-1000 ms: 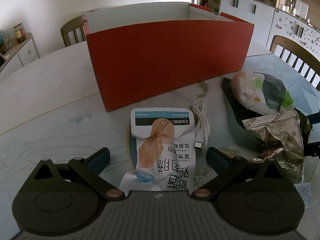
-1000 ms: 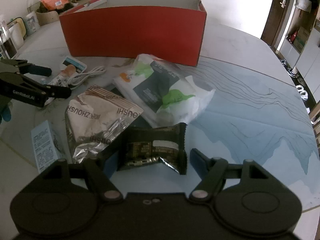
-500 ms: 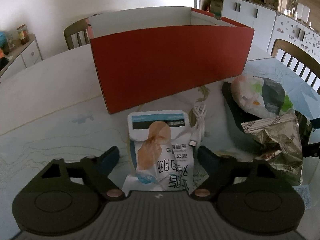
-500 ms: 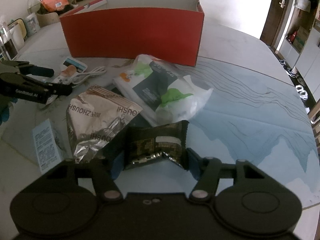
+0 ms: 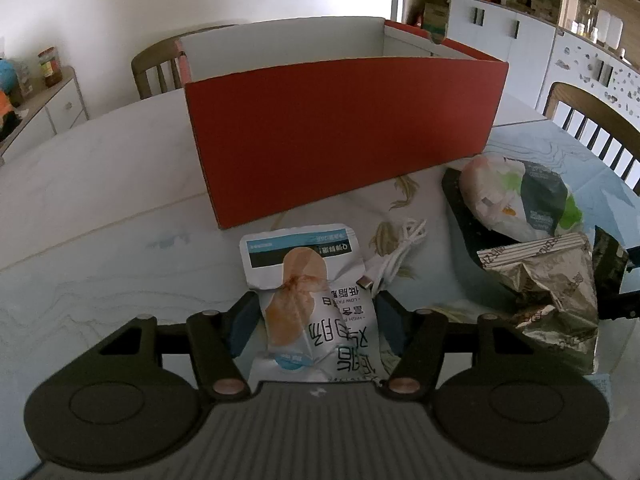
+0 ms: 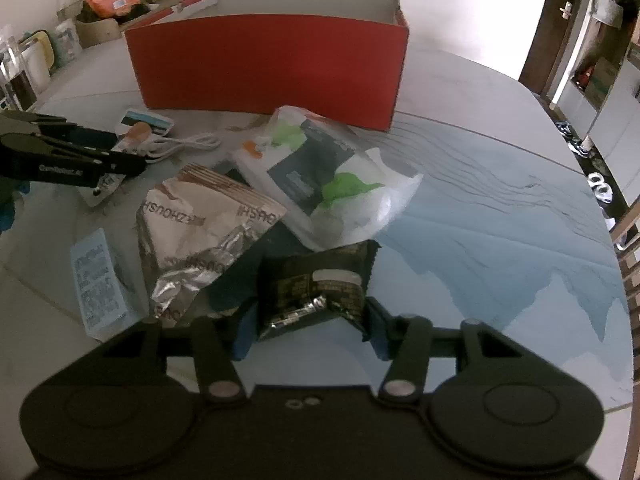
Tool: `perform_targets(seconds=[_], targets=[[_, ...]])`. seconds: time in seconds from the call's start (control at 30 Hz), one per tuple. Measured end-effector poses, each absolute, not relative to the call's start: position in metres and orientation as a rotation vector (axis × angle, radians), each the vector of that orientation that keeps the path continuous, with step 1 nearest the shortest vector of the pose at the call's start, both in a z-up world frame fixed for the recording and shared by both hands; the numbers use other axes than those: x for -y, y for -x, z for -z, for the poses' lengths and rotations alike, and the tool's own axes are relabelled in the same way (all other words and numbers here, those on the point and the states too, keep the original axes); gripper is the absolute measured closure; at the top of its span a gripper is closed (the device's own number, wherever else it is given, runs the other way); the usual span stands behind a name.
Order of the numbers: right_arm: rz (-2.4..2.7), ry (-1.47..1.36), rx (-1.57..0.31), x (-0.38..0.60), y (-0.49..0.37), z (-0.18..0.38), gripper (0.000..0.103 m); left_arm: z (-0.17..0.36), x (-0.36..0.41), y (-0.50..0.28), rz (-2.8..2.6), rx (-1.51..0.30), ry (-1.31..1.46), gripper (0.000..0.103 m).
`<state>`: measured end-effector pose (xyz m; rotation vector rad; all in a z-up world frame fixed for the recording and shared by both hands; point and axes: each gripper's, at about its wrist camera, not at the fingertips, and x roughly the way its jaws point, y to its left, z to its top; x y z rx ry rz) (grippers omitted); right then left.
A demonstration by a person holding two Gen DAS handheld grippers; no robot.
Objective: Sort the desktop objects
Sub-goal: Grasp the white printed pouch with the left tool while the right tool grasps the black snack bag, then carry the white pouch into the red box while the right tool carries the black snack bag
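A marbled pale tabletop is seen w/ a big open cardboard box, red outside and white inside, standing toward its far side.

Left gripper: black frame, blue-padded fingers, pointed down at the table. Its jaws are closing at roughly half width, and a white-and-blue plastic snack pouch w/ an orange food picture and printed characters is lodged between them. The pads are seen right at the pouch's sides and the pack looks crumpled there; firm pressure can't be confirmed. The pouch's top end lies nearer the box, just short of its red wall. A coiled white USB cable lies just beside the pouch, on its right.

Right gripper: same build, jaws closing and fairly narrow, w/ a small dark crinkled foil-lined snack wrapper between the fingers. Both pads appear pressed against its edges. The wrapper sits near the table's front, well apart from the box.

Left of that wrapper a silver-brown foil bag w/ lettering is slumped, and beside it a small pale-blue printed carton lies flat. Behind, a clear plastic bag w/ green and dark contents is resting between wrapper and box. In the right wrist view, the left gripper is seen at far left over the pouch.
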<state>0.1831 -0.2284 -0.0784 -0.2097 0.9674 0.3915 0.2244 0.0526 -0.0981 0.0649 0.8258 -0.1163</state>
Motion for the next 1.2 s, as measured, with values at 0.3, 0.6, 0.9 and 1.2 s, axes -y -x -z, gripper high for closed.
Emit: perform_targets(seconds=[0.3, 0.6, 0.9, 1.2], targets=[[-0.374, 0.211, -0.958, 0.235, -0.181, 0.071, 0.049, 0.093, -0.052, -0.215, 0.113, -0.827, -0.056, 0.042], [-0.368, 0.2, -0.936, 0.238, -0.18, 0.064, 0.049, 0.08, -0.051, -0.203, 0.106, -0.81, -0.051, 0.043], [-0.391, 0.186, -0.9, 0.235, -0.172, 0.047, 0.049, 0.065, -0.052, -0.187, 0.096, -0.803, -0.048, 0.043], [-0.403, 0.182, -0.868, 0.234, -0.16, 0.026, 0.049, 0.041, -0.039, -0.174, 0.111, -0.785, -0.07, 0.043]])
